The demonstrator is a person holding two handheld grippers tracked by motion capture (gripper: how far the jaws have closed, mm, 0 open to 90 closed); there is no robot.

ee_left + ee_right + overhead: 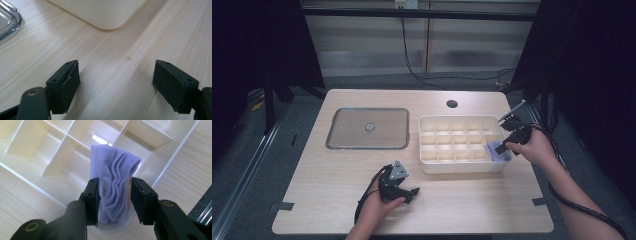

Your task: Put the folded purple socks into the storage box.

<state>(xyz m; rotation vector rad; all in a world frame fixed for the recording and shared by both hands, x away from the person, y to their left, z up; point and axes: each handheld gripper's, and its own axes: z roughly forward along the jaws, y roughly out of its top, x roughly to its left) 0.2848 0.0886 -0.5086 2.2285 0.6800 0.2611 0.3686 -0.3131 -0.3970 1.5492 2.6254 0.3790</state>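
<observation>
While the right gripper [113, 195] stands over a corner cell of the divided box [32, 145], a rolled lilac cloth [113, 182] sits between its parted jaws.

Seen from the high view, the white divided box [460, 167] lies on the wooden table [337, 200] to the right of a grey tray [367, 146]; the right gripper [502, 146] hangs at the box's near right corner, where the lilac cloth [496, 152] shows, and the left gripper [412, 192] rests low over bare table in front of the box. Along the left gripper view, the jaws stand wide apart over bare wood with nothing between them, a rounded box corner [107, 15] ahead. Along the right gripper view, the cloth stands in the corner cell; one jaw lies against it, the other stands just off it, so the pads do not clamp it.
</observation>
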